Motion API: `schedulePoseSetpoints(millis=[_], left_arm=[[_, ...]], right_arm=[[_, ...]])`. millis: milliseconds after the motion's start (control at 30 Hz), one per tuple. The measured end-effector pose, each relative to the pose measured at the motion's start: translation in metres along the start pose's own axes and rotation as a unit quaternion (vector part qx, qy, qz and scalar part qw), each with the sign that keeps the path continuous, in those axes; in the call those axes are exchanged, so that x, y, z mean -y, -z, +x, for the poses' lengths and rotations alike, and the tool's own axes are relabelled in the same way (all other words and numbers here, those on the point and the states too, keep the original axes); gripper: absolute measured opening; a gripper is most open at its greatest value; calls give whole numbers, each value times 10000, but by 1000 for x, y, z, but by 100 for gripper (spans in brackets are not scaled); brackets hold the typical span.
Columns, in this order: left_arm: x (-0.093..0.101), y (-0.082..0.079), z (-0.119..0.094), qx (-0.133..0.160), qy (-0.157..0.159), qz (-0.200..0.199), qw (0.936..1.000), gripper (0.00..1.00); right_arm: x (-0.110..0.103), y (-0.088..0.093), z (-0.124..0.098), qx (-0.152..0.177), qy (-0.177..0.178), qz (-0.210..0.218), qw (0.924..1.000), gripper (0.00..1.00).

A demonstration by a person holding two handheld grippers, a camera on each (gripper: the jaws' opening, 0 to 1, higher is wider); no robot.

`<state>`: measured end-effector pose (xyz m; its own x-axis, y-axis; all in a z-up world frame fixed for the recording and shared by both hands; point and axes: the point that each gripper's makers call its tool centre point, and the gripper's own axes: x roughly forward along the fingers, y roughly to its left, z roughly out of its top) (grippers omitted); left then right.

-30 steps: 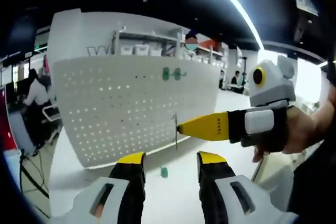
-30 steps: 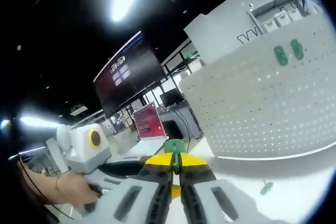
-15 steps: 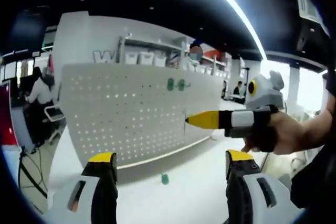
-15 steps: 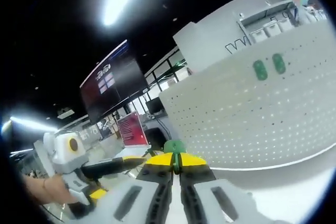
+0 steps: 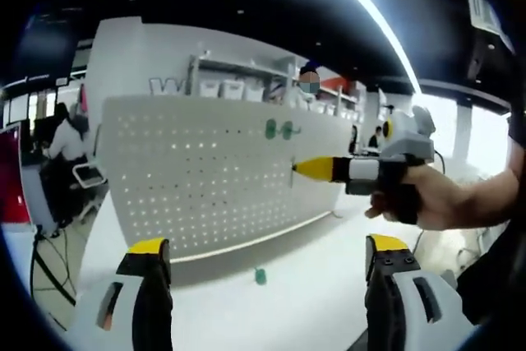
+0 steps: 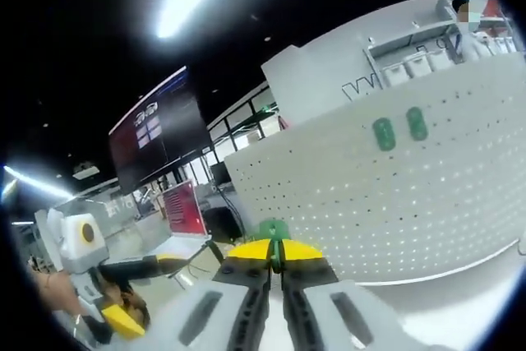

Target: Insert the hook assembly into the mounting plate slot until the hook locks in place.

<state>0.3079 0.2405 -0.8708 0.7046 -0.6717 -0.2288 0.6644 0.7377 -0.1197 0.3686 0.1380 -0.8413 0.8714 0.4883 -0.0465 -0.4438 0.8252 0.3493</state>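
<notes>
White pegboard (image 5: 205, 178) stands upright on the white table (image 5: 304, 293), far side; two green hooks (image 5: 279, 129) already mounted near its top right, side by side; right gripper (image 6: 276, 254) has its jaws clamped together on a green hook assembly (image 6: 273, 229), held near the board's face, not touching it; left gripper (image 5: 263, 262) has its jaws wide apart, nothing between them; a small green piece (image 5: 260, 275) lies on the table just in front of the board.
</notes>
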Motion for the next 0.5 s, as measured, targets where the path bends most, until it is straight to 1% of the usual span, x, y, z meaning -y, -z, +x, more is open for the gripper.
schedulePoseSetpoints(millis=[133, 267, 333, 400, 500], left_arm=[[3, 1, 1, 12, 28, -19, 10000, 100], [3, 4, 1, -59, 26, -41, 10000, 100], [0, 14, 1, -323, -27, -53, 9995, 100], [-1, 14, 1, -298, -43, -7, 9995, 100], [-3, 14, 0, -234, -39, -89, 9997, 100]], right_arm=[[16, -10, 3, 142, 183, -156, 9996, 0], [34, -19, 4, 233, 355, -260, 9988, 0], [42, -25, 3, 307, 468, -350, 9978, 0], [50, -30, 4, 375, 555, -400, 9969, 0], [64, -39, 4, 474, 710, -514, 9950, 0]])
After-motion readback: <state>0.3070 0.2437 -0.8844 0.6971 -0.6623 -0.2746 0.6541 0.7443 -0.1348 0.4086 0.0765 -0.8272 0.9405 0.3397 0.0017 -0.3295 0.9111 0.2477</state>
